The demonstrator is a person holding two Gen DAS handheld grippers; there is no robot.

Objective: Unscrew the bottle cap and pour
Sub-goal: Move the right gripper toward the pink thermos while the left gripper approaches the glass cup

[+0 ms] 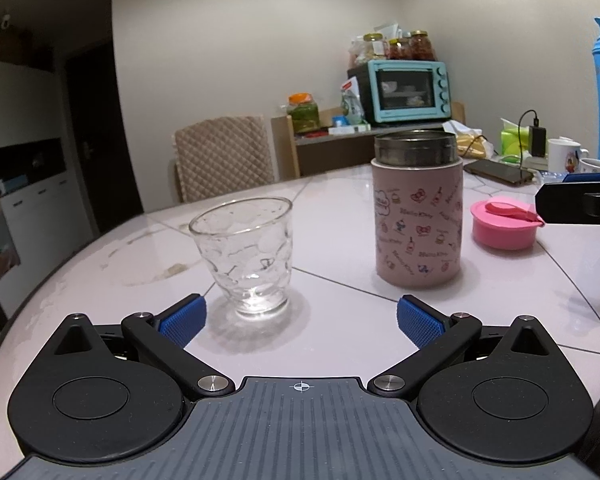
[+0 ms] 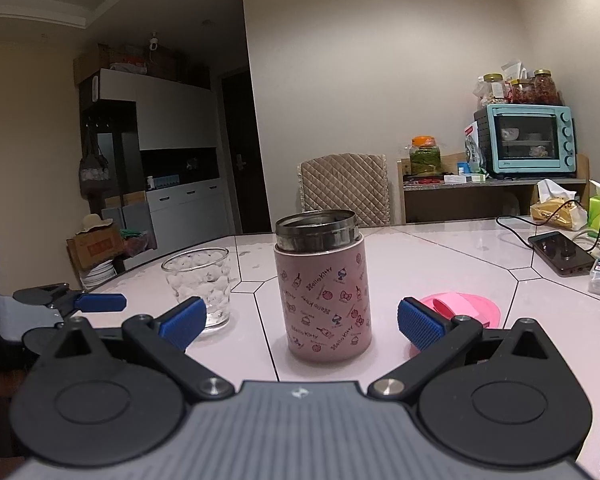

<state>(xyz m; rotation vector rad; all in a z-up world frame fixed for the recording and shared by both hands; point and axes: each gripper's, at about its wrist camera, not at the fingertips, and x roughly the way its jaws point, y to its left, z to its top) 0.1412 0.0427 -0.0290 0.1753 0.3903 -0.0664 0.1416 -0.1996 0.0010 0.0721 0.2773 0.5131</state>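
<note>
The left gripper [image 1: 301, 316] is hovering with its blue fingers [image 1: 184, 315] spread wide, gripping nothing, the glass [image 1: 245, 255] standing just ahead between them. The right gripper [image 2: 301, 318] is likewise holding its fingers [image 2: 419, 325] wide apart and empty, with the pink bottle [image 2: 323, 288] standing upright between them, its steel mouth uncovered. The pink cap [image 2: 462, 307] is lying on the counter [image 2: 440, 256] just right of the bottle. A phone [image 2: 560, 253] is resting farther right, and a teal oven [image 2: 526, 138] is sitting on a shelf behind.
</note>
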